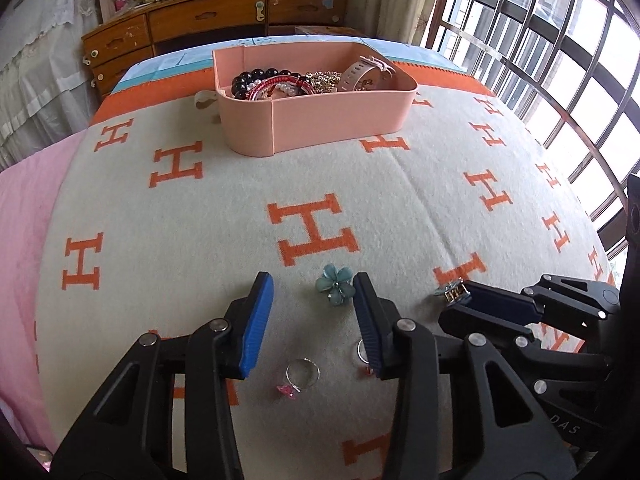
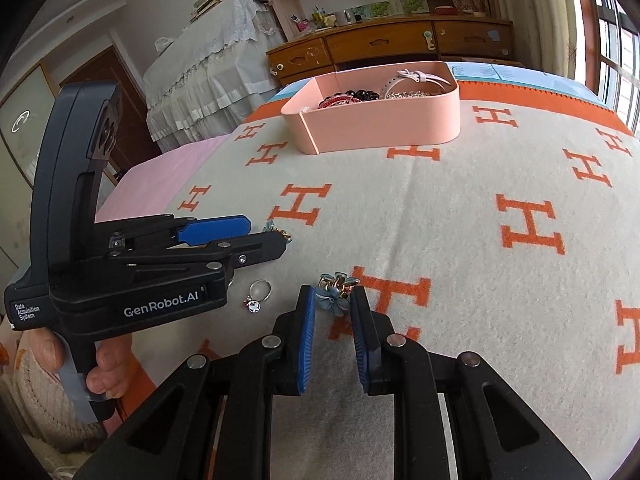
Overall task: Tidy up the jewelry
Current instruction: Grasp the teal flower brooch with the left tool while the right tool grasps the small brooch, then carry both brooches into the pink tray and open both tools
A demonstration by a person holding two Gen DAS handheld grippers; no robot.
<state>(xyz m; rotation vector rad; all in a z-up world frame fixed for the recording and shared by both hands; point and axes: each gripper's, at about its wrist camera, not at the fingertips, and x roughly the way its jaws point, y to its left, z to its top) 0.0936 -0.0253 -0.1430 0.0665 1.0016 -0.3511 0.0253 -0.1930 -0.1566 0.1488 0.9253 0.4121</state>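
The left gripper (image 1: 313, 286) is held wide open and empty, a flower clip (image 1: 334, 289) just inside its right finger. The right gripper (image 2: 331, 300) is half open around a second flower piece (image 2: 335, 294), apparently ungripped. Closure should be centred before transfer to the box (image 1: 320, 120) ahead.

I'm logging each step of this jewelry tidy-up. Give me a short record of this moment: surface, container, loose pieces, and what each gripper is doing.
surface: blanket with orange H pattern
container: pink box, far side, already holding bracelets
loose pieces: blue flower; two rings
left gripper: jaws open, flower at the tips, not gripped
right gripper: jaws around a flower clip, contact unclear
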